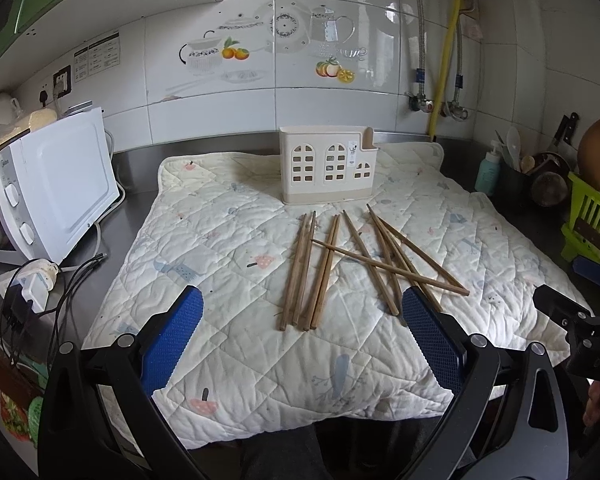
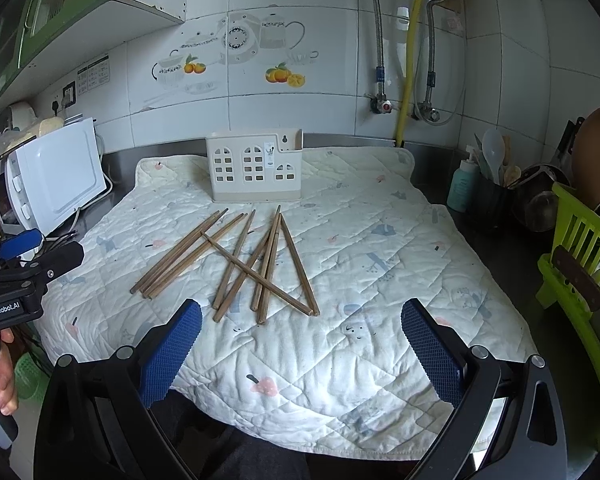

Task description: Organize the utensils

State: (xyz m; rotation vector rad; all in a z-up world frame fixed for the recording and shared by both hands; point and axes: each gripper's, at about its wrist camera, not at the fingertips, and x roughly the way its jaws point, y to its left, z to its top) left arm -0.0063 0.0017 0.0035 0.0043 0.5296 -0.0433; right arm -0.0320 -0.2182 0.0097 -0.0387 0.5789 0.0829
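Observation:
Several brown wooden chopsticks [image 1: 328, 268] lie loose and partly crossed on a quilted white mat [image 1: 228, 240]; they also show in the right wrist view [image 2: 240, 264]. Behind them stands a cream utensil holder [image 1: 326, 164] with window cut-outs, also in the right wrist view [image 2: 256, 166]. It looks empty. My left gripper [image 1: 302, 300] is open and empty, hovering just in front of the chopsticks' near ends. My right gripper [image 2: 300, 312] is open and empty, near the right-hand bundle's ends. The right gripper shows at the left view's right edge [image 1: 580, 320].
A white microwave [image 1: 56, 188] with plugs and cables stands left on the steel counter. A teal bottle [image 1: 488, 170], a dark utensil pot [image 2: 496, 196], pans and a green rack [image 2: 580, 256] crowd the right side. The tiled wall lies behind the quilted mat [image 2: 380, 240].

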